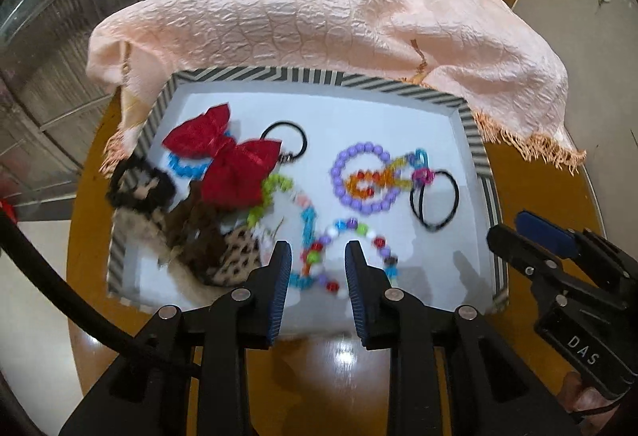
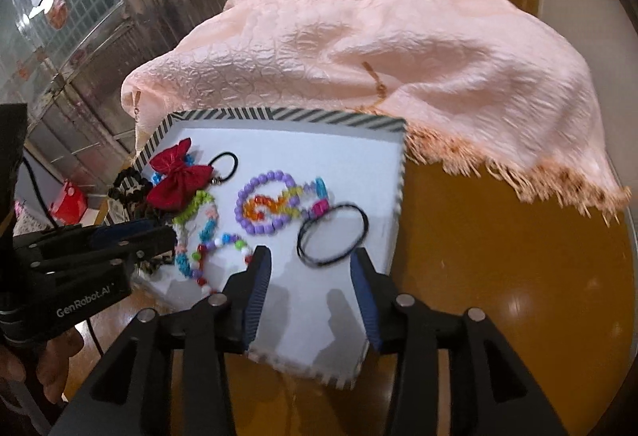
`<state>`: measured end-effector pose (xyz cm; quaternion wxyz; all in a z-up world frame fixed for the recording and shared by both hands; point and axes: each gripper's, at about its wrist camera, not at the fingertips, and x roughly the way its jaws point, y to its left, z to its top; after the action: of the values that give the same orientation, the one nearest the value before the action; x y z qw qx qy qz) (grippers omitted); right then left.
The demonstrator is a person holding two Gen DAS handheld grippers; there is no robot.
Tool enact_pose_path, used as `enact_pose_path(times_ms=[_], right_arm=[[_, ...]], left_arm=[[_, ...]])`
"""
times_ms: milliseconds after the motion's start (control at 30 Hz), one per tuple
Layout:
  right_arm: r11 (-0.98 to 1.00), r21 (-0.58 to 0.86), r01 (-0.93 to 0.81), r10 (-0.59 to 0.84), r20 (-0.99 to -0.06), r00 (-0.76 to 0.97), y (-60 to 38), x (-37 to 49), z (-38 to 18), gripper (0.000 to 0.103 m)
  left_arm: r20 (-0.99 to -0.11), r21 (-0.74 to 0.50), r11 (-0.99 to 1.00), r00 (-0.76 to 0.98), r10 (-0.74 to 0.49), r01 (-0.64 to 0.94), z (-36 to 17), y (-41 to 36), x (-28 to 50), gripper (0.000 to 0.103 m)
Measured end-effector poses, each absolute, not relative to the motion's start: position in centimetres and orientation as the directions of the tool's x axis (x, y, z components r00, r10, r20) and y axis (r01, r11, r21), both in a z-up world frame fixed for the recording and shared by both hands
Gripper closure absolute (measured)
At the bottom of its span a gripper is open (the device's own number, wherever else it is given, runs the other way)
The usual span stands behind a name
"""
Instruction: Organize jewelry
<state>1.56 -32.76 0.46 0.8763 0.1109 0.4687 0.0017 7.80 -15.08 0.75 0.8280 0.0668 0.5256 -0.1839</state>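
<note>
A striped-rim tray [image 1: 474, 133] with a white floor holds the jewelry. In it lie a red bow [image 1: 227, 161], a purple bead bracelet [image 1: 359, 177], a multicolour bead string [image 1: 339, 256], two black hair ties [image 1: 436, 201] and dark furry scrunchies [image 1: 139, 185]. My left gripper [image 1: 318, 256] is open, its jaws either side of the multicolour beads at the tray's near edge. My right gripper [image 2: 311, 264] is open above the tray's near right corner, just before a black hair tie [image 2: 333, 234]. The purple bracelet [image 2: 265, 203] and red bow [image 2: 177, 181] lie beyond.
A peach fringed cloth [image 1: 339, 17] is bunched behind the tray and overlaps its far edge [image 2: 303, 115]. The tray sits on a round glossy wooden table [image 2: 498, 256]. The right gripper's body [image 1: 578, 276] sits at the tray's right side.
</note>
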Motion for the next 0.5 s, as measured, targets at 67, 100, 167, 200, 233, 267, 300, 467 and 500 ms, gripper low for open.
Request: enact_pose_path(times_ms=[67,100,167,200,233,267,300,467,500], right_arm=[[0.974,0.189,0.125,0.085,-0.818,0.569,-32.3,0.2,0.6,0.054],[0.973,0.189,0.129,0.083,-0.816,0.572,-32.1,-0.5,0.6,0.05],[0.972,0.191,0.137,0.08,-0.818,0.57,-31.6,-1.6,0.5,0.049],[0.971,0.195,0.141,0.081,-0.817,0.571,-31.3,-2.1,0.5,0.049],[0.97,0.198,0.142,0.082,-0.815,0.573,-31.0,-2.5,0.6,0.049],[0.97,0.198,0.143,0.081,-0.812,0.578,-30.7,-3.1,0.7,0.049],[0.97,0.196,0.144,0.077,-0.81,0.582,-30.3,-3.5,0.9,0.049],[0.971,0.19,0.143,0.068,-0.798,0.599,-28.8,-4.8,1.6,0.044],[0.972,0.189,0.143,0.065,-0.795,0.603,-28.6,-5.0,1.7,0.043]], left_arm=[[-0.893,-0.087,0.925,0.383,-0.237,0.37,0.7,-14.6,6.8,0.086],[-0.891,-0.082,0.926,0.389,-0.233,0.368,0.8,-14.1,6.1,0.086],[-0.888,-0.069,0.925,0.399,-0.227,0.373,0.9,-13.6,5.2,0.086],[-0.887,-0.062,0.925,0.404,-0.223,0.374,1.1,-13.3,4.7,0.086],[-0.884,-0.057,0.927,0.412,-0.22,0.372,1.2,-13.0,4.1,0.086],[-0.882,-0.055,0.928,0.418,-0.218,0.368,1.4,-12.6,3.5,0.086],[-0.879,-0.057,0.929,0.423,-0.22,0.365,1.6,-12.3,3.1,0.086],[-0.861,-0.04,0.935,0.463,-0.211,0.352,2.5,-11.3,1.4,0.086],[-0.858,-0.032,0.935,0.47,-0.207,0.353,2.7,-11.2,1.1,0.086]])
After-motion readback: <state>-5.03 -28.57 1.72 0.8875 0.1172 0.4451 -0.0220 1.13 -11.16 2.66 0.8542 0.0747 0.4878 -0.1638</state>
